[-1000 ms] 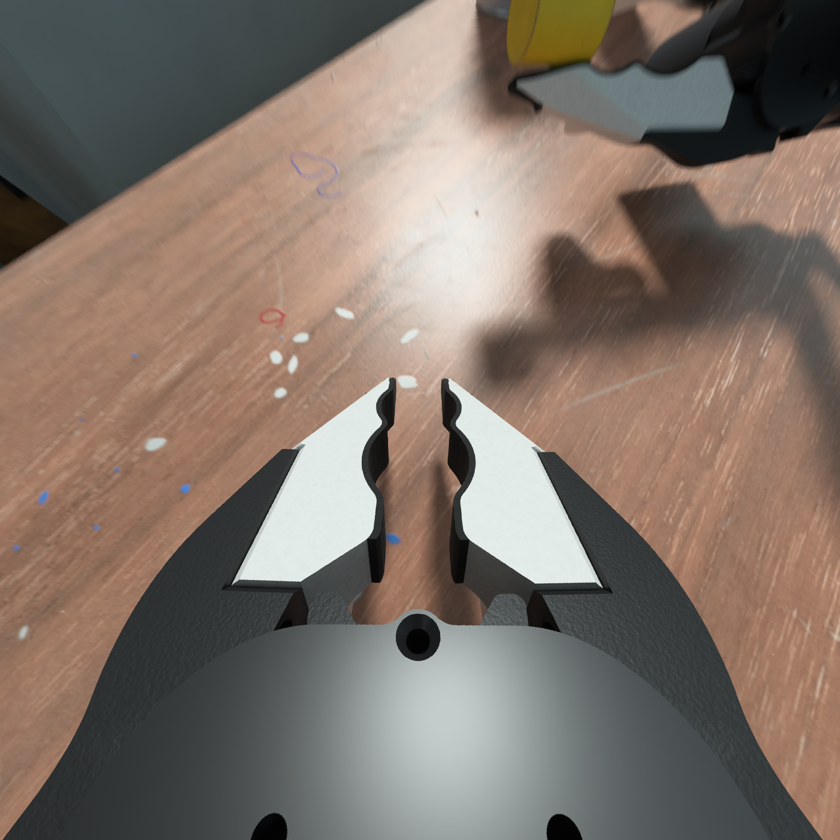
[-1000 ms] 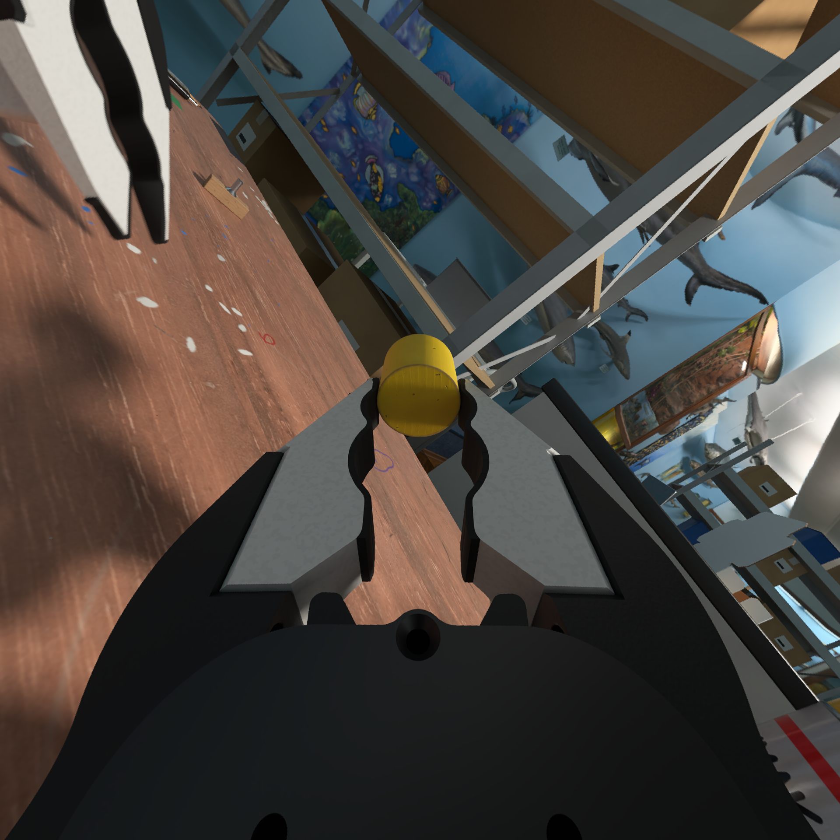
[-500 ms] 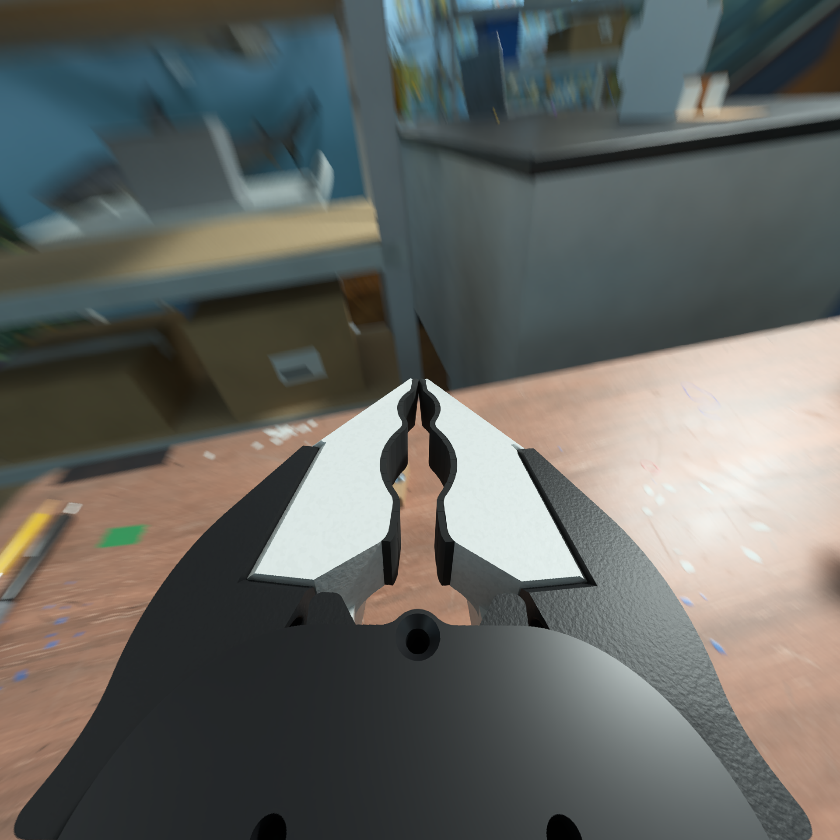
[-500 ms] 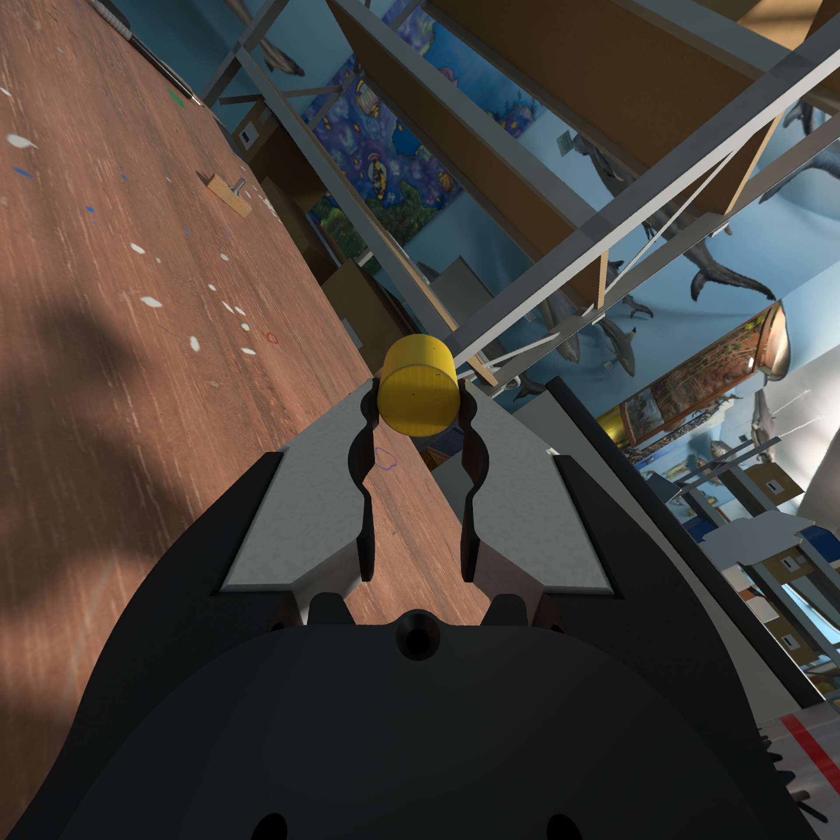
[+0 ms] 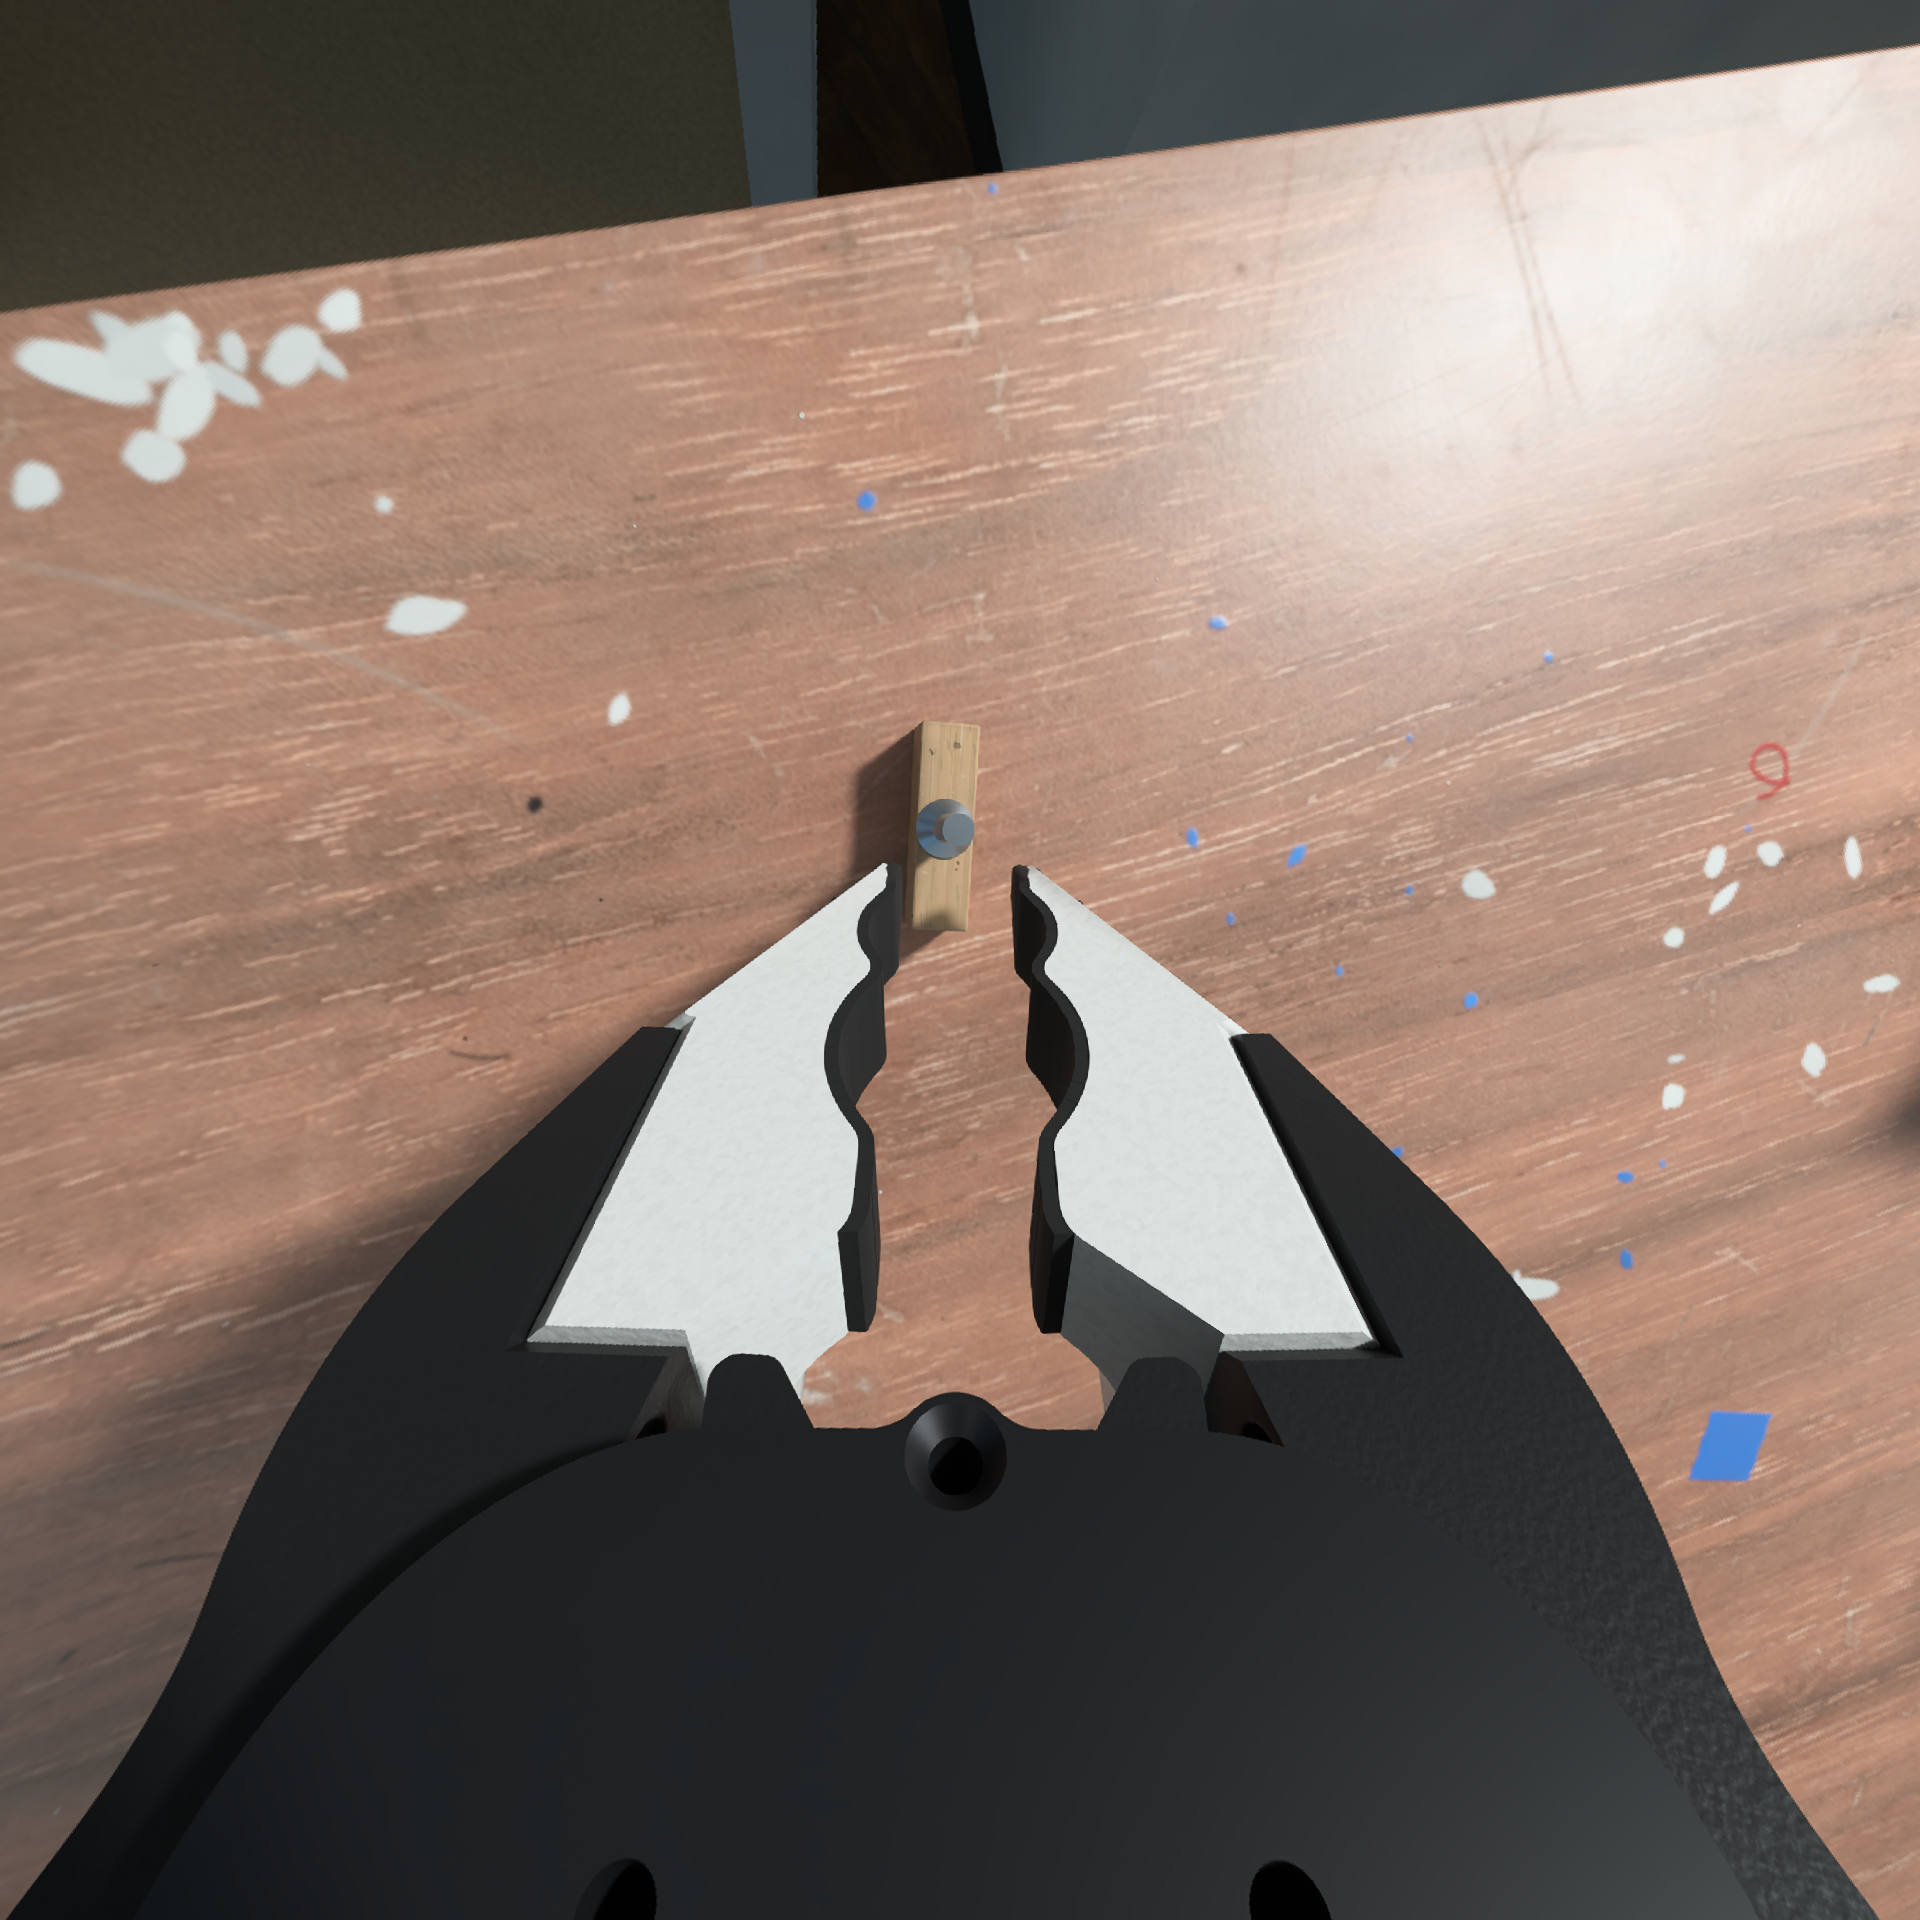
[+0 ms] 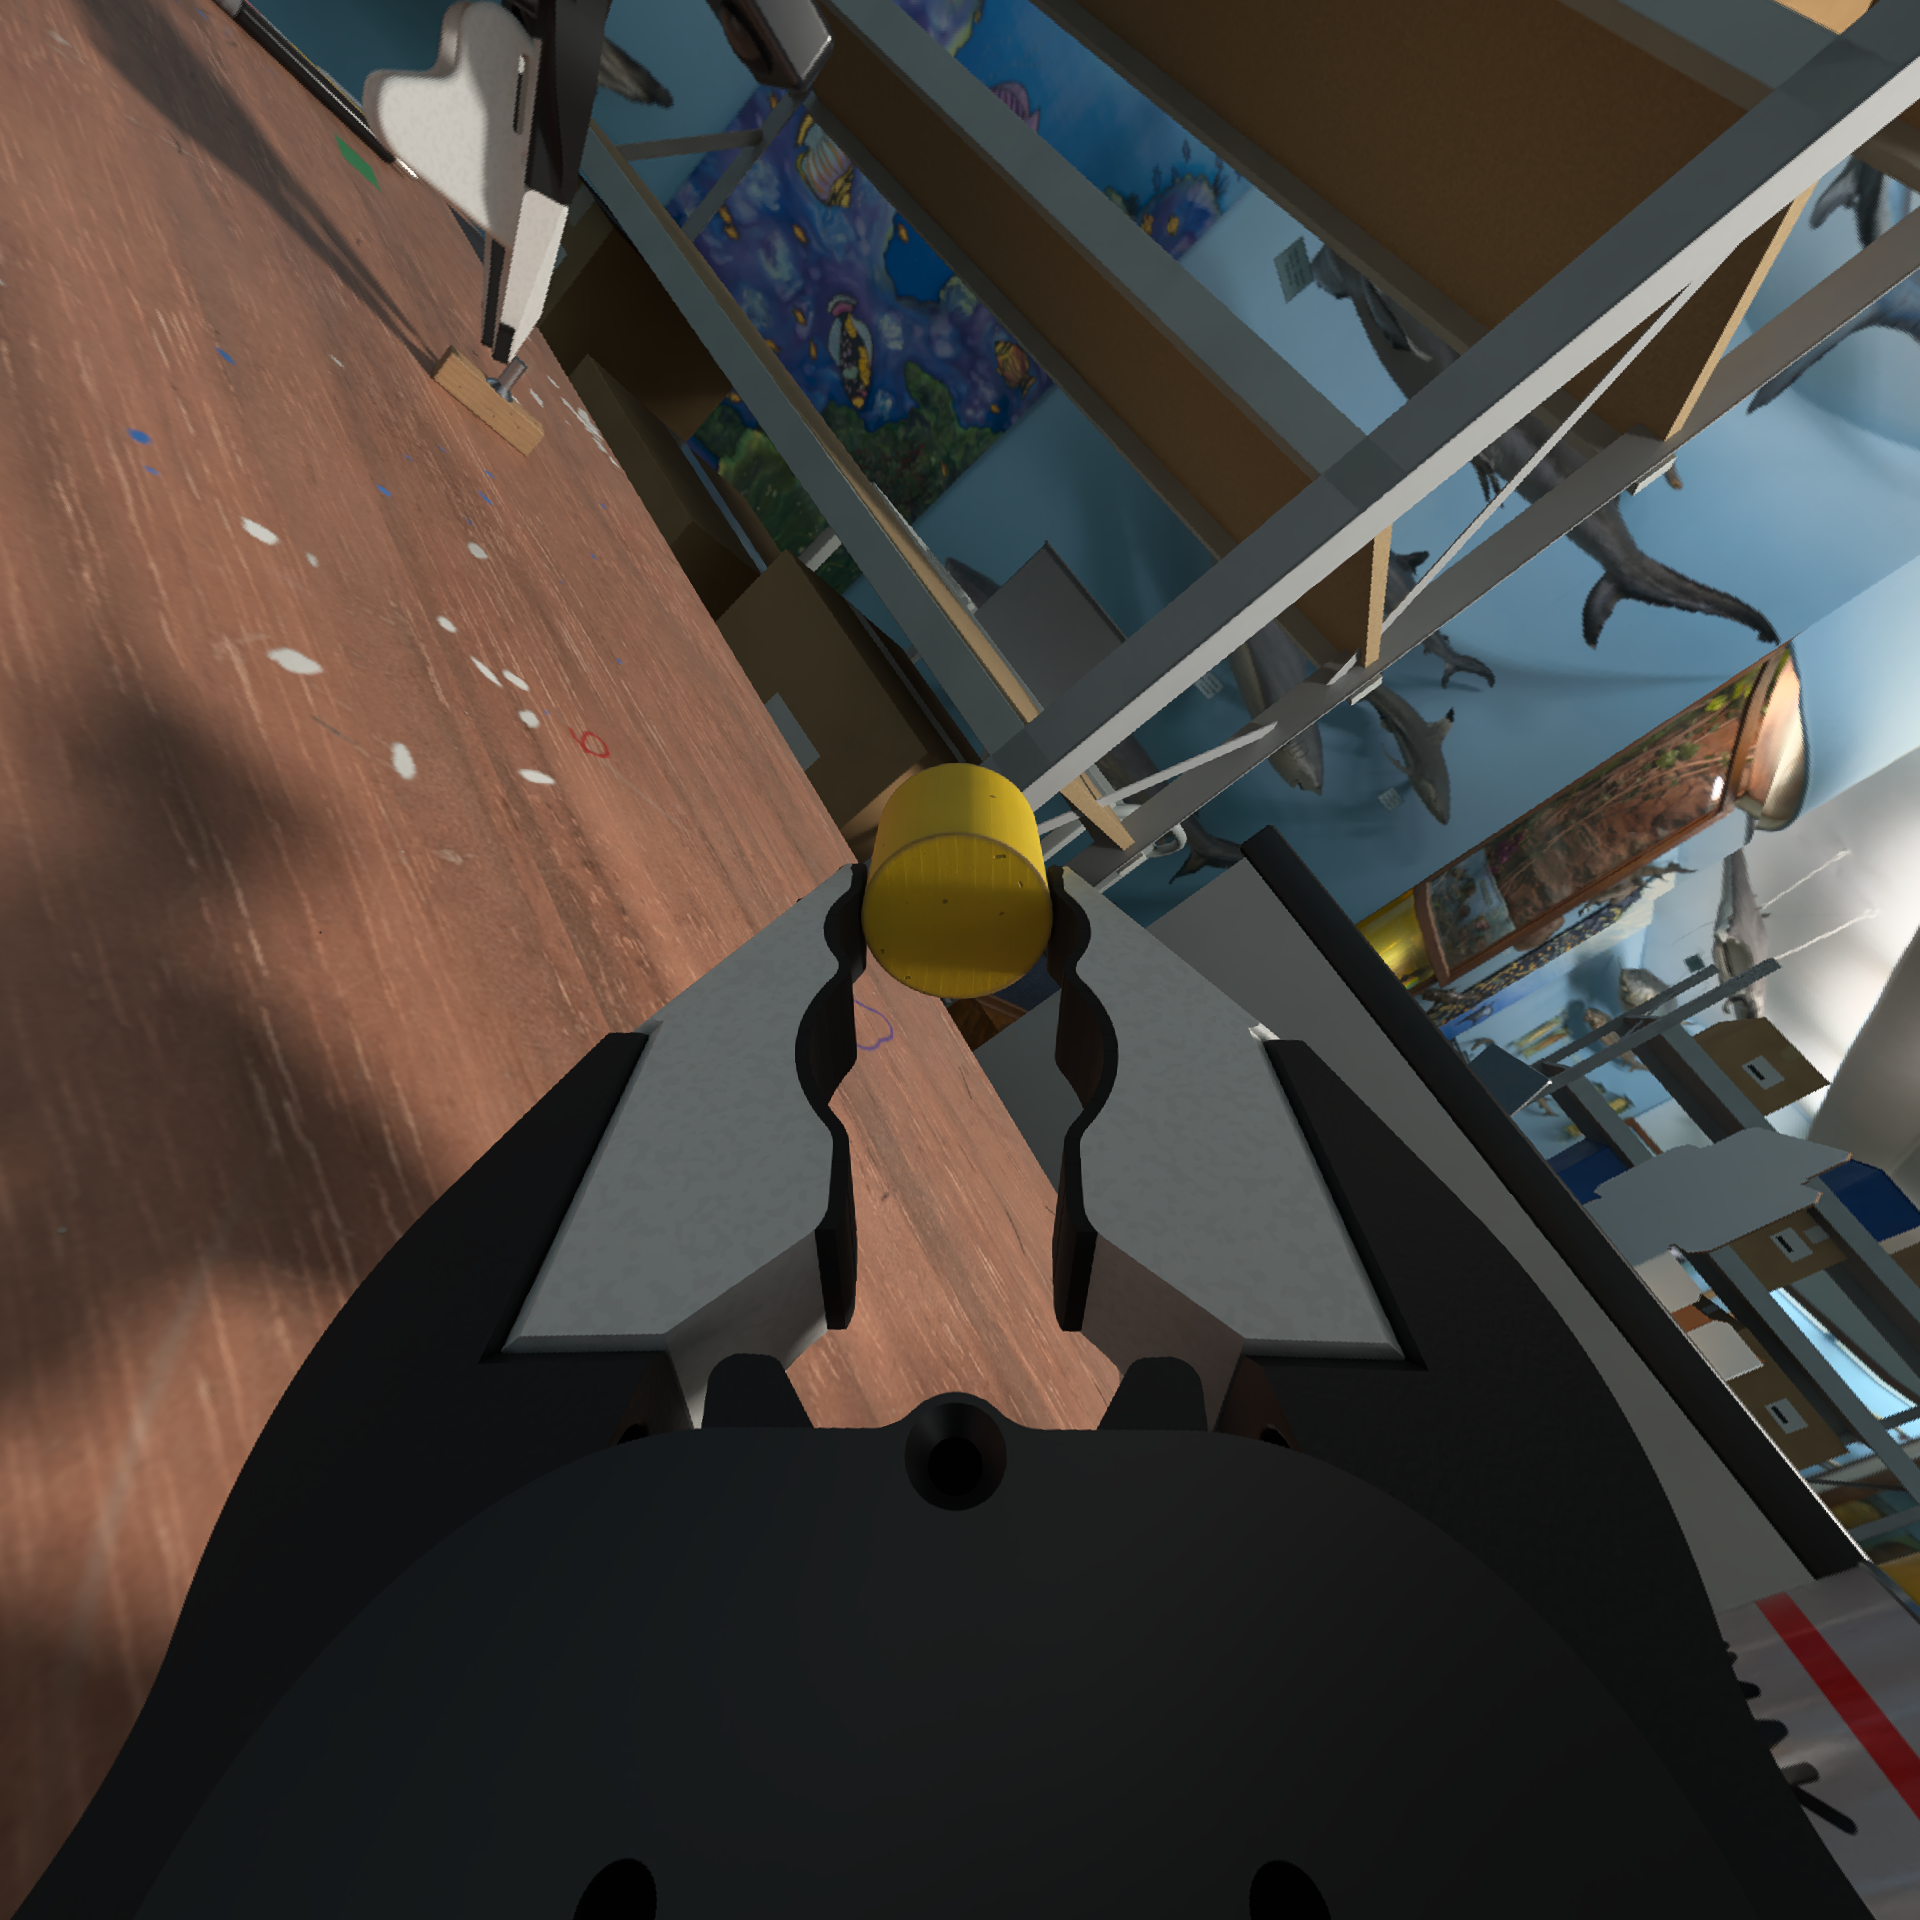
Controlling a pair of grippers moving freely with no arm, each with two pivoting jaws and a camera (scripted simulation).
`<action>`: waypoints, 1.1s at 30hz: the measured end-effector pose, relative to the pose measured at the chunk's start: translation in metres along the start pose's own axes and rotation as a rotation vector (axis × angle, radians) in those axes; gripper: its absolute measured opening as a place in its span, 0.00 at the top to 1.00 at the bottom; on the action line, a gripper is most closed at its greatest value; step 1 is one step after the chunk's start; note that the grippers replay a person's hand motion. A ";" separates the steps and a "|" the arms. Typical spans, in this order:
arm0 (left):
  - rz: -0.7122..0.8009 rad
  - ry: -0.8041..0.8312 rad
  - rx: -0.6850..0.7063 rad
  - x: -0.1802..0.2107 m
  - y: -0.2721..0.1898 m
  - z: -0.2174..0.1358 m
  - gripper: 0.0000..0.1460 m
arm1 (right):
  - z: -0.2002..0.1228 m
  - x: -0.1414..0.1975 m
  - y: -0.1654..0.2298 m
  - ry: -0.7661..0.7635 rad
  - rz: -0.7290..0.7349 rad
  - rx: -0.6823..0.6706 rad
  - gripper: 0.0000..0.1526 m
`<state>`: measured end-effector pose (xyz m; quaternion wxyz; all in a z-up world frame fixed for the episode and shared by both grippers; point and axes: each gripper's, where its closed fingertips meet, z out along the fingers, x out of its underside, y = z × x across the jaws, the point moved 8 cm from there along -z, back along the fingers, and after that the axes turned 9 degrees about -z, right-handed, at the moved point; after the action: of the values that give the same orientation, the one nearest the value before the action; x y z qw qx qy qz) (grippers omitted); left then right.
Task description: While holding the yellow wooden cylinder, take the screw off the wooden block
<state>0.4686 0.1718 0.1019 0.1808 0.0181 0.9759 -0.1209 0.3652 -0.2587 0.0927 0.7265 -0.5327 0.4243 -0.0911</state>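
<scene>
A small pale wooden block (image 5: 943,769) lies on the brown wooden table (image 5: 416,831) with a grey metal screw (image 5: 945,829) standing in its middle. My left gripper (image 5: 951,878) is open and empty, above the block, its fingertips just short of the screw. The block (image 6: 488,400), the screw (image 6: 509,380) and the left gripper (image 6: 514,312) over them also show far off in the right wrist view. My right gripper (image 6: 956,914) is shut on the yellow wooden cylinder (image 6: 956,883) and holds it above the table near its edge.
The table's far edge (image 5: 935,187) runs just beyond the block, with dark cabinets behind. White and blue paint flecks (image 5: 177,384) dot the tabletop (image 6: 260,831). Metal shelving (image 6: 1351,468) stands beyond the table edge in the right wrist view.
My left gripper swung away from the right gripper, closed briefly, then opened again and came down over the block with the screw. The right gripper kept still with the cylinder.
</scene>
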 end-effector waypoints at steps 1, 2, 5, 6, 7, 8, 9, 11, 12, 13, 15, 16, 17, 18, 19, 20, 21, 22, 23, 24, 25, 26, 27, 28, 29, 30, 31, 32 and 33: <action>-0.003 0.001 0.004 0.001 0.001 0.003 0.85 | 0.000 0.000 0.000 0.000 0.000 0.000 0.78; -0.005 0.007 -0.001 0.002 0.003 0.005 0.85 | 0.000 0.000 0.001 0.001 -0.003 -0.002 0.78; -0.007 -0.016 -0.003 0.002 0.004 0.005 0.85 | 0.000 -0.001 0.002 -0.001 -0.019 -0.011 0.78; -0.002 -0.019 0.002 0.002 0.004 0.005 0.86 | 0.000 -0.002 0.002 -0.003 -0.021 -0.013 0.78; 0.000 -0.022 -0.001 0.002 0.004 0.006 0.86 | 0.000 -0.002 0.002 -0.005 -0.020 -0.015 0.78; 0.004 -0.022 -0.011 0.001 0.004 0.007 0.86 | 0.000 -0.002 0.002 -0.005 -0.019 -0.017 0.78; 0.009 -0.026 -0.018 0.001 0.004 0.007 0.87 | 0.001 -0.002 0.002 -0.006 -0.017 -0.018 0.78; 0.011 -0.036 -0.019 0.000 0.004 0.009 0.90 | 0.001 -0.002 0.002 -0.008 -0.013 -0.022 0.78; 0.013 -0.039 -0.020 0.000 0.004 0.009 0.92 | 0.001 -0.002 0.003 -0.008 -0.013 -0.024 0.78; 0.015 -0.041 -0.020 0.000 0.004 0.009 0.93 | 0.000 -0.003 0.003 -0.009 -0.014 -0.025 0.78; 0.019 -0.043 -0.018 0.000 0.002 0.010 0.93 | 0.001 -0.002 0.003 -0.009 -0.014 -0.029 0.78; 0.027 -0.045 -0.015 0.001 0.001 0.010 0.94 | 0.001 -0.003 0.004 -0.009 -0.015 -0.030 0.78; 0.034 -0.047 -0.014 0.001 0.000 0.010 0.94 | 0.001 -0.003 0.004 -0.010 -0.015 -0.032 0.78; 0.042 -0.051 -0.017 0.001 -0.001 0.011 0.94 | 0.001 -0.003 0.004 -0.010 -0.017 -0.034 0.78; 0.052 -0.053 -0.023 0.001 -0.002 0.011 0.94 | 0.000 -0.003 0.004 -0.010 -0.020 -0.035 0.78; 0.065 -0.056 -0.029 0.000 -0.003 0.011 0.94 | 0.000 -0.003 0.005 -0.011 -0.022 -0.037 0.78; 0.076 -0.061 -0.041 0.000 -0.003 0.011 0.95 | 0.000 -0.003 0.005 -0.012 -0.023 -0.038 0.78; 0.086 -0.072 -0.065 0.000 -0.001 0.010 0.96 | 0.001 -0.003 0.005 -0.013 -0.024 -0.039 0.78; 0.097 -0.094 -0.101 0.000 0.000 0.007 0.96 | 0.001 -0.004 0.005 -0.015 -0.024 -0.040 0.78; 0.106 -0.135 -0.146 -0.001 0.003 0.001 0.96 | 0.001 -0.004 0.005 -0.017 -0.024 -0.040 0.78; 0.112 -0.206 -0.193 -0.001 0.006 -0.008 0.96 | 0.001 -0.004 0.005 -0.019 -0.023 -0.040 0.78; 0.116 -0.296 -0.222 -0.001 0.007 -0.019 0.96 | 0.000 -0.004 0.005 -0.020 -0.021 -0.039 0.78; 0.120 -0.403 -0.225 0.000 0.007 -0.033 0.96 | 0.000 -0.004 0.005 -0.021 -0.019 -0.037 0.78; 0.130 -0.535 -0.201 0.001 0.004 -0.048 0.96 | 0.000 -0.004 0.006 -0.022 -0.018 -0.035 0.78; 0.141 -0.674 -0.154 0.006 -0.002 -0.063 0.96 | -0.001 -0.004 0.006 -0.022 -0.016 -0.033 0.78; 0.158 -0.812 -0.083 0.012 -0.011 -0.075 0.96 | -0.001 -0.004 0.006 -0.022 -0.014 -0.031 0.78; 0.178 -0.944 -0.005 0.020 -0.021 -0.085 0.96 | -0.001 -0.004 0.006 -0.023 -0.011 -0.030 0.78; 0.192 -1.046 0.061 0.029 -0.032 -0.091 0.96 | -0.001 -0.004 0.007 -0.024 -0.008 -0.028 0.78; 0.213 -1.115 0.126 0.038 -0.045 -0.093 0.96 | -0.002 -0.004 0.007 -0.026 -0.005 -0.027 0.78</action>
<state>0.3966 0.1508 0.1828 0.6780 0.0608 0.7167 -0.1513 0.3594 -0.2548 0.0887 0.7245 -0.5445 0.4149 -0.0802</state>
